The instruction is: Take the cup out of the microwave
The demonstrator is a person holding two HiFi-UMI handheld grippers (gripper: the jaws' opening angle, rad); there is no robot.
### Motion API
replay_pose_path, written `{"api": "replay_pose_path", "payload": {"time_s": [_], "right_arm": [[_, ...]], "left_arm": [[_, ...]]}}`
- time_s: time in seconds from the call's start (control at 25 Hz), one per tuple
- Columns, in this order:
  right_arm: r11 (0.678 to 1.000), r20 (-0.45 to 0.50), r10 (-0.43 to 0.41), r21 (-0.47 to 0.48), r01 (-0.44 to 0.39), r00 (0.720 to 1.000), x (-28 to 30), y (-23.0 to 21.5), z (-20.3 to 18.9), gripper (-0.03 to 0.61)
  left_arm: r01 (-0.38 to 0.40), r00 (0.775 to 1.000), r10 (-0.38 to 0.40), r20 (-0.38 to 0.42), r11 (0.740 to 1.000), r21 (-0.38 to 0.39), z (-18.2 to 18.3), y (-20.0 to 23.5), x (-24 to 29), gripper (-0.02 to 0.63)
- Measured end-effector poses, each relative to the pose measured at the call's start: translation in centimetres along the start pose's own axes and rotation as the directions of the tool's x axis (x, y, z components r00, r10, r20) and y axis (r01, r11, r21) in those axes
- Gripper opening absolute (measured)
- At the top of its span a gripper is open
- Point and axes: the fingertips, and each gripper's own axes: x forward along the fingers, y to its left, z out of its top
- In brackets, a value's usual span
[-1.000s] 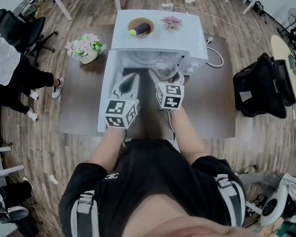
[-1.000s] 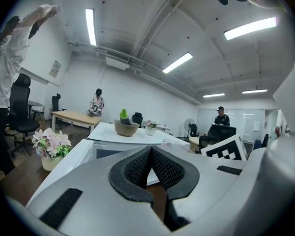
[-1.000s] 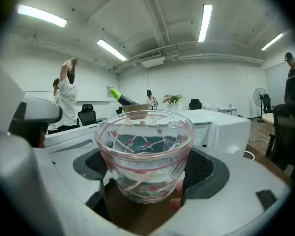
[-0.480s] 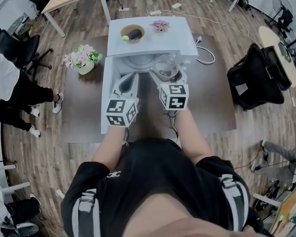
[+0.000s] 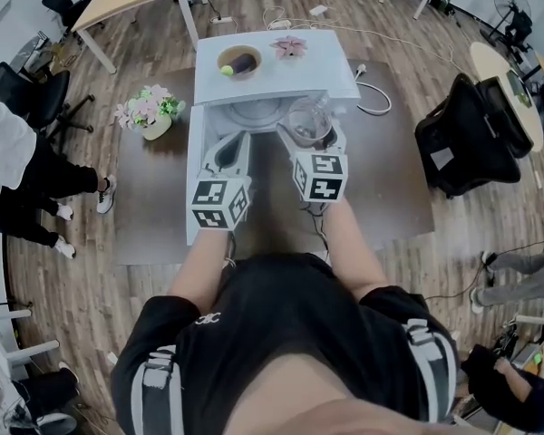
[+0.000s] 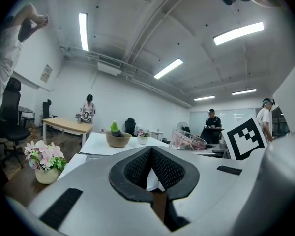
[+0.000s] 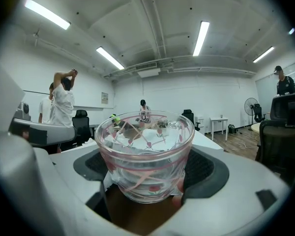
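Note:
A clear glass cup [image 7: 145, 154] with a pink pattern stands upright between the pads of my right gripper [image 7: 146, 166], which is shut on it. In the head view the cup [image 5: 306, 121] hangs in front of the open mouth of the white microwave [image 5: 281, 75], and my right gripper [image 5: 310, 134] holds it from the near side. My left gripper [image 5: 231, 149] is beside it, to the left, near the swung-open door [image 5: 194, 193]. Its pads meet at the tip in the left gripper view, with nothing between them [image 6: 151, 151].
A bowl [image 5: 238, 60] with a green and a dark thing in it and a small pink flower [image 5: 290, 45] sit on the microwave's top. A flower pot [image 5: 148, 111] stands on the brown table [image 5: 390, 188] at the left. A black bag [image 5: 467, 134] lies at the right. People stand around.
My right gripper has lifted the cup up and out of the microwave's mouth. My left gripper rose a little beside it.

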Motion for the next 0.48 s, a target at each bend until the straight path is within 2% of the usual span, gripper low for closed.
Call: {"api": "replay_pose_path", "payload": {"time_s": [0.48], "right_arm": [[1.000, 0.003, 0.010, 0.012, -0.010, 1.000, 0.14, -0.28, -0.08, 0.460]], "left_arm": [[-0.006, 1.000, 0.006, 0.002, 1.000, 0.010, 0.24, -0.20, 0.36, 0.002]]}}
